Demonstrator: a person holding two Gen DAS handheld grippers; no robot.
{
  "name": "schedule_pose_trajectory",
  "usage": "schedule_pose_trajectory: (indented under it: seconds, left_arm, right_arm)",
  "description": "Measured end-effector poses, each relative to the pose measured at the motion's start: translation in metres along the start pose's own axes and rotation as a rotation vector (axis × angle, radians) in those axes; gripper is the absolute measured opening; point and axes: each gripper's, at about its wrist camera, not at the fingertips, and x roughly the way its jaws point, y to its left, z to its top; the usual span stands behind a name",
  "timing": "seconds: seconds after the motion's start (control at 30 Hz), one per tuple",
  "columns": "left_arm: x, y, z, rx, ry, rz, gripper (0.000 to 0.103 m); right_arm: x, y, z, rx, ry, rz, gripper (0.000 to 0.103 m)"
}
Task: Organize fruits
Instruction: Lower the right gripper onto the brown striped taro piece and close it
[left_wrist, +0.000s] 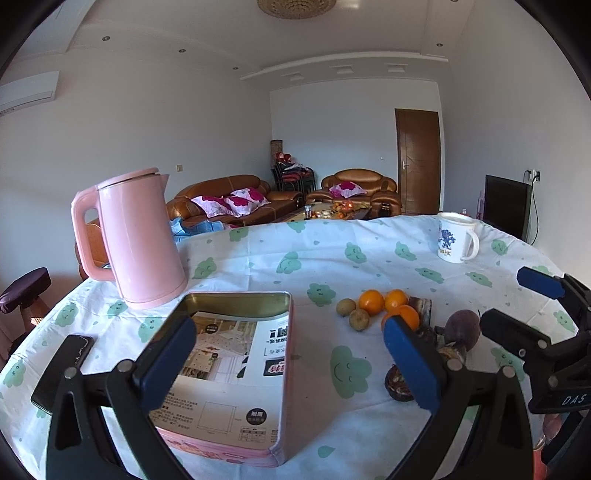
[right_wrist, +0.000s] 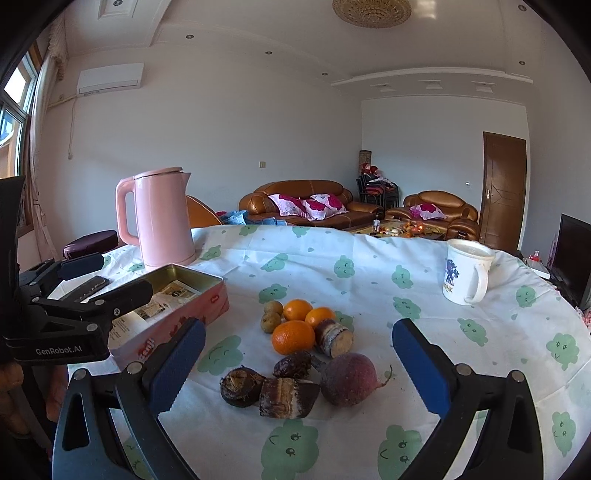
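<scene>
blue-padded grippers wide open over the fruit

blue-padded and empty, the left gripper (left_wrist: 291, 363) hangs with its jaws spread wide above the pink tin (left_wrist: 236, 373), which lies open on the cloud-print tablecloth (right_wrist: 369, 266). the right gripper (right_wrist: 299, 365) is equally wide apart and holds nothing, framing the fruit pile: three oranges (right_wrist: 293, 336), two small brown fruits (right_wrist: 271, 314), a purple round fruit (right_wrist: 349, 378) and dark cut pieces (right_wrist: 288, 397), just right of the tin. a pink kettle (right_wrist: 162, 218) and a white mug (right_wrist: 467, 271) stand farther back.
</scene>
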Motion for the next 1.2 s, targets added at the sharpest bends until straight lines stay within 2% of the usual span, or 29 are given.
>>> schedule_pose_trajectory:
  seconds: [0.2,0.23,0.33,0.53,0.57,0.73,0.77,0.83,1.2]
  left_arm:
    - [0.015,-0.017,-0.014,0.034,0.057,-0.029,0.103]
    - [0.016,-0.017,-0.015,0.035,0.063,-0.033,0.103]
    - [0.017,-0.021,-0.017,0.043,0.069,-0.035,0.103]
    - [0.018,-0.016,-0.016,0.026,0.08,-0.03,0.103]
    - [0.018,-0.015,-0.016,0.023,0.08,-0.032,0.103]
    - [0.018,-0.014,-0.017,0.025,0.082,-0.037,0.103]
    - [0.018,-0.013,-0.017,0.027,0.082,-0.038,0.103]
    - [0.018,-0.014,-0.018,0.027,0.08,-0.036,0.103]
    - [0.019,-0.017,-0.02,0.032,0.078,-0.045,0.103]
  right_arm:
    - [0.014,-0.008,-0.023,0.006,0.074,-0.002,0.101]
    - [0.017,-0.008,-0.025,0.006,0.086,0.003,0.099]
    - [0.025,-0.006,-0.03,-0.006,0.131,0.025,0.078]
    - [0.033,-0.002,-0.032,-0.024,0.189,0.04,0.076]
    - [0.035,-0.002,-0.033,-0.025,0.201,0.044,0.071]
    - [0.038,0.003,-0.034,-0.055,0.219,0.04,0.067]
    - [0.037,0.004,-0.034,-0.056,0.217,0.042,0.059]
    - [0.037,0.005,-0.035,-0.044,0.215,0.083,0.053]
    - [0.041,0.004,-0.04,-0.053,0.271,0.054,0.052]
